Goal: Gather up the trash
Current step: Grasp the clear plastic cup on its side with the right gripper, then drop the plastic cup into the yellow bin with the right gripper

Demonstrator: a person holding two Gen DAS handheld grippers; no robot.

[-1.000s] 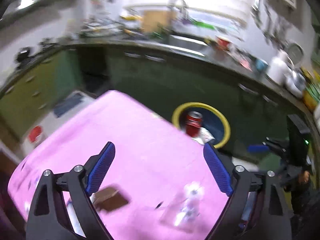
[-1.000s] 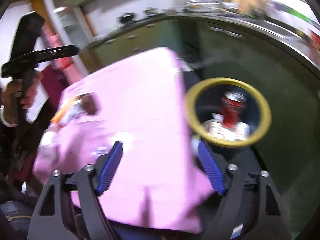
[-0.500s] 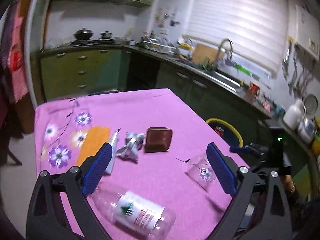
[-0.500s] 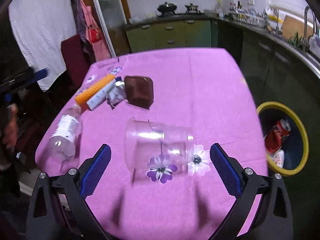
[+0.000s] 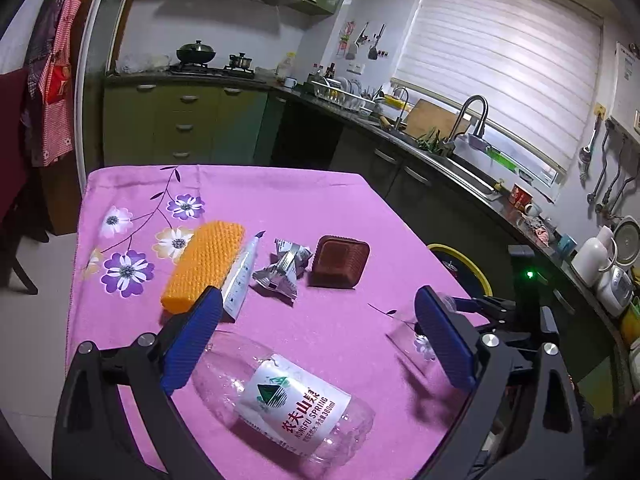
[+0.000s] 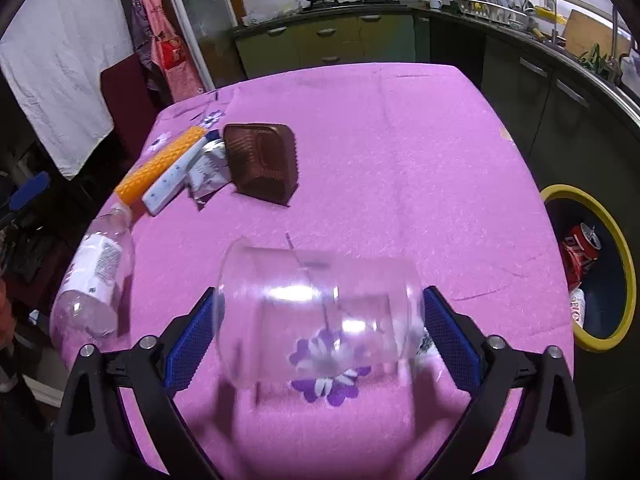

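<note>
A pink floral table (image 5: 260, 196) holds trash. A clear plastic bottle (image 5: 288, 396) lies on its side between the fingers of my open left gripper (image 5: 320, 340). A clear plastic cup (image 6: 316, 316) lies on its side between the fingers of my open right gripper (image 6: 320, 336); the pads are close to its ends. An orange ridged sponge (image 5: 204, 264), a white tube (image 5: 242, 276), a crumpled foil wrapper (image 5: 284, 268) and a brown plastic tray (image 5: 338, 262) lie further back.
A yellow-rimmed bin (image 6: 624, 256) stands on the floor right of the table, with a red can (image 6: 580, 248) inside. Green kitchen cabinets (image 5: 180, 124) and a counter with sink (image 5: 460, 152) run behind. A dark red chair (image 6: 120, 100) stands at the far left.
Both grippers swung away from the bin to the table and came down closer. The bottle now lies between the left fingers, the cup between the right fingers.
</note>
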